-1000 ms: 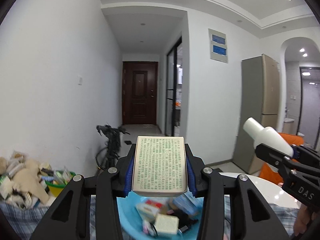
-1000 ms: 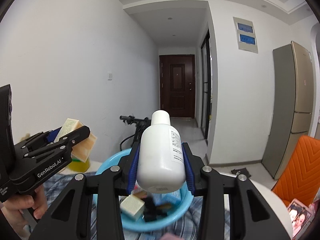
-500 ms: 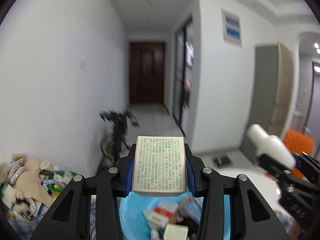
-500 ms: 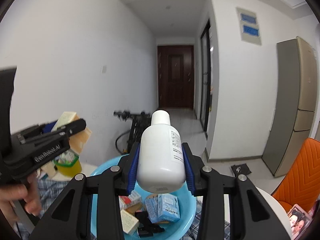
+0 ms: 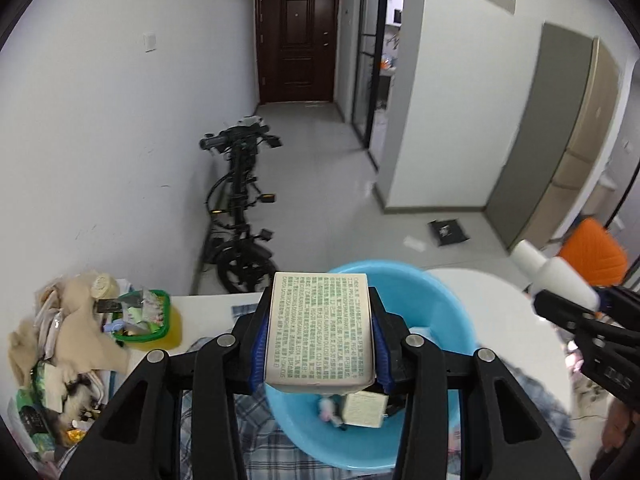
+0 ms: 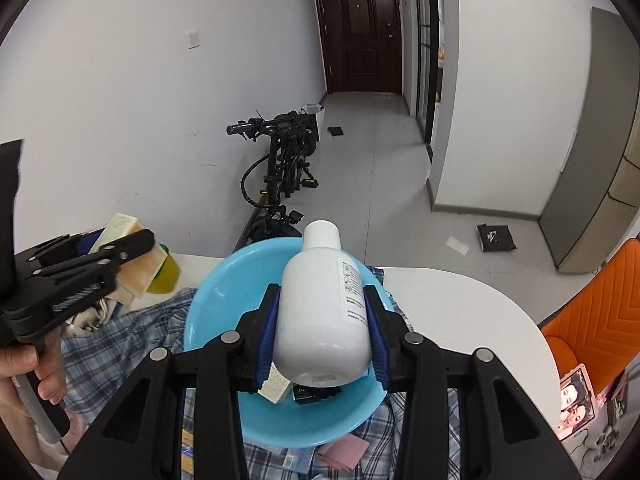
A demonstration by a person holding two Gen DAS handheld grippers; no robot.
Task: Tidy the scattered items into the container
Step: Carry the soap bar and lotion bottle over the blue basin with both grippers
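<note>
Left gripper (image 5: pixel 319 334) clamps a green-printed box (image 5: pixel 320 330) between its blue pads, and right below it sits the blue basin (image 5: pixel 432 308) with small packets inside. Right gripper (image 6: pixel 322 330) squeezes a white bottle (image 6: pixel 322 312), cap pointing forward, over that same basin on the plaid cloth (image 6: pixel 120 344)

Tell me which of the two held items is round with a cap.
The white bottle in the right gripper: it is round with a white cap. The left gripper holds a flat box printed with green text.
</note>
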